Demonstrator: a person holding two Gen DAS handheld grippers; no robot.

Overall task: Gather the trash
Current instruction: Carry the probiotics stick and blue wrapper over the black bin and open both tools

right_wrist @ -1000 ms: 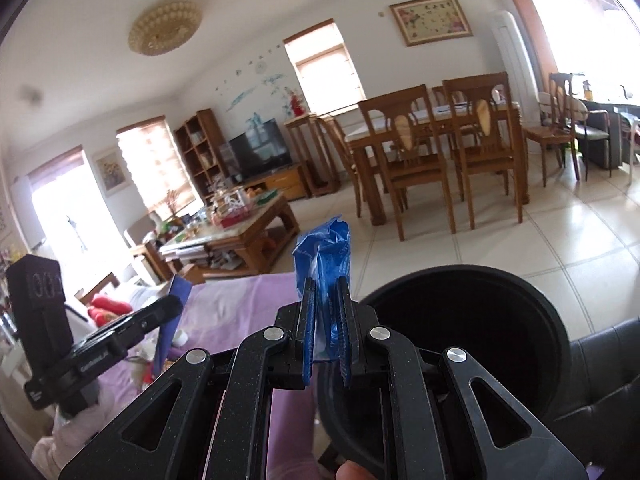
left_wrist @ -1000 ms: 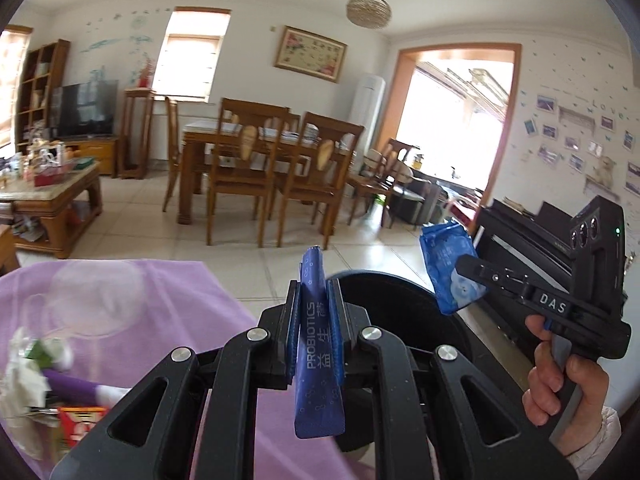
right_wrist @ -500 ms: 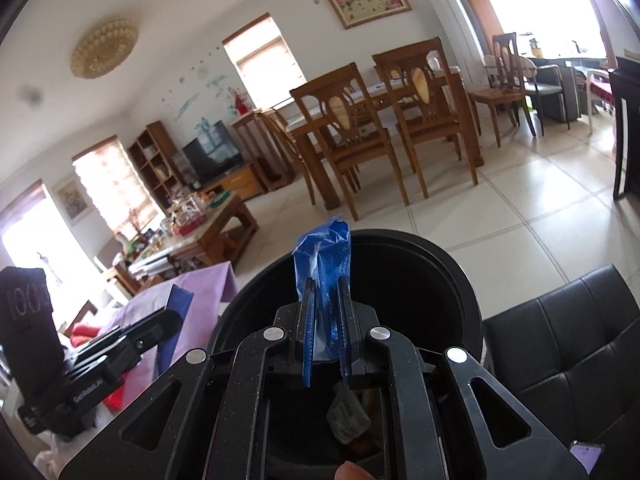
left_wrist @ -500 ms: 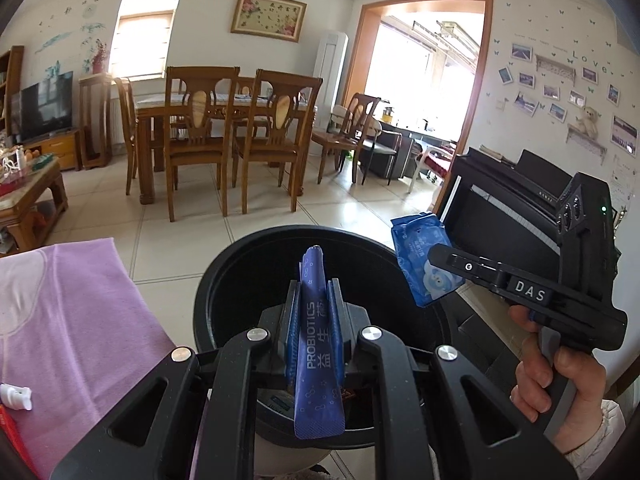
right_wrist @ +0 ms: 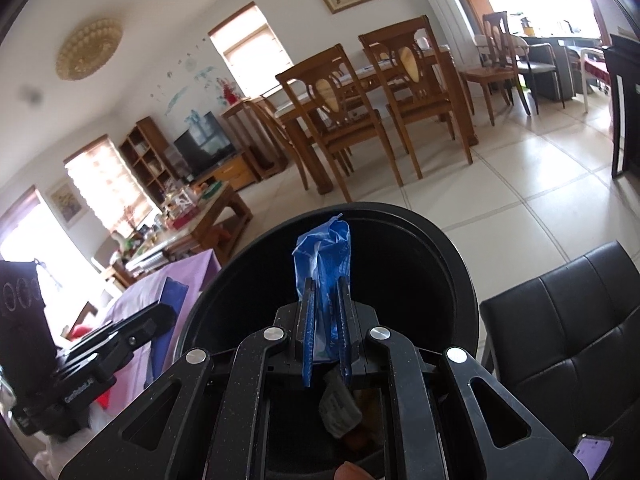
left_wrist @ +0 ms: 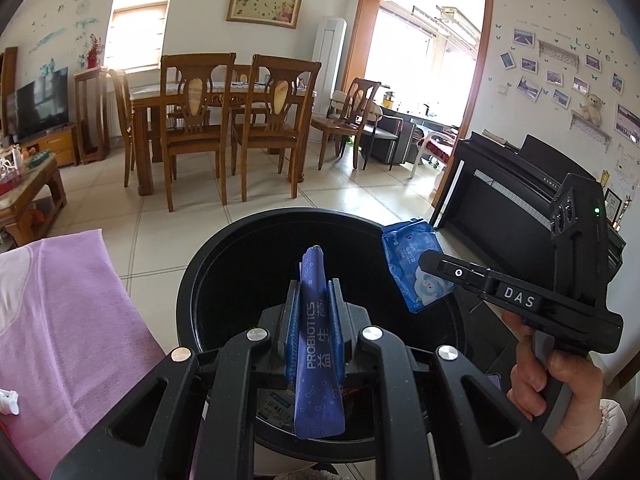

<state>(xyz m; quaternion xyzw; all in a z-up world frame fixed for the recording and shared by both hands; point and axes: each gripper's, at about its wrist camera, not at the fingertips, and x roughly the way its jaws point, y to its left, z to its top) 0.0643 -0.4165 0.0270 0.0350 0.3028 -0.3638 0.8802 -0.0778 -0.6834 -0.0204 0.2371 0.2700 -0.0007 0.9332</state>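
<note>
left gripper (left_wrist: 314, 312) clamped on probiotics sachet (left_wrist: 318, 344); right gripper (right_wrist: 325, 312) clamped on blue wrapper (right_wrist: 322, 256) | both mid-frame over black bin (left_wrist: 192, 280)

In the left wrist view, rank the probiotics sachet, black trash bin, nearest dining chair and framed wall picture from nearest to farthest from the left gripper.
1. Probiotics sachet: clamped in the left gripper.
2. Black trash bin: directly below and ahead.
3. Nearest dining chair: across the tiled floor, ahead.
4. Framed wall picture: on the back wall, behind the table.
</note>
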